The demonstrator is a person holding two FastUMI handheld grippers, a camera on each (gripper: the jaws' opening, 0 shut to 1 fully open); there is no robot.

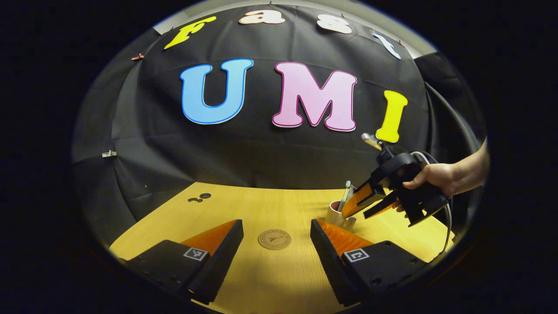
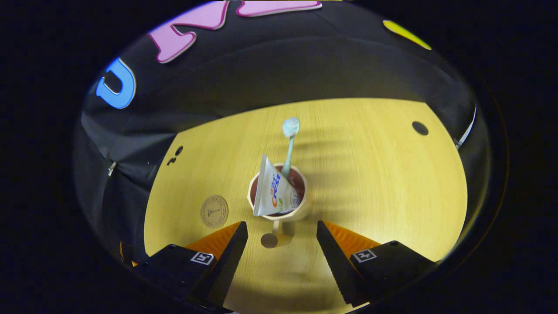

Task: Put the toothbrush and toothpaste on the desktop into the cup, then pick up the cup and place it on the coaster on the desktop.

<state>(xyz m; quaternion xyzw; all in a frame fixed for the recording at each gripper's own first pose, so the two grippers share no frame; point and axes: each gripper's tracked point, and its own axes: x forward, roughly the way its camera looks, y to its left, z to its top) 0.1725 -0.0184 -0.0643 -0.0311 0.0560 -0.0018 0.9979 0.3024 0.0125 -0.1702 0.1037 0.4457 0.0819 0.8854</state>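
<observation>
A pale wooden desktop [image 2: 370, 174] fills the booth, backed by black cloth. The right gripper [image 2: 282, 237] hangs above and just short of the cup [image 2: 279, 205], its jaws standing wide with nothing between them; in the left gripper view it shows farther off [image 1: 370, 205], held by a hand [image 1: 429, 176] and tilted down beside the cup [image 1: 336, 213]. The left gripper [image 1: 277, 244] hovers low over the desk, likewise wide and empty, with the round coaster [image 1: 274, 239] lying straight ahead between its fingers. The toothbrush [image 2: 288, 146] and the toothpaste [image 2: 272, 189] both stand in the cup already, the brush head leaning out over the far rim and the tube's flat end poking above the near one. So the filling step looks done, and the cup transfer is what remains. The next move, I judge, calls for one gripper to come down around the cup wall, below the protruding tube, and close firmly before lifting. The coaster [image 2: 214, 211] lies near the cup on the bare desk with nothing between them. The tall, loose contents could tip or snag a finger; dark round holes [image 2: 420, 128] in the desktop sit well apart from the path.
</observation>
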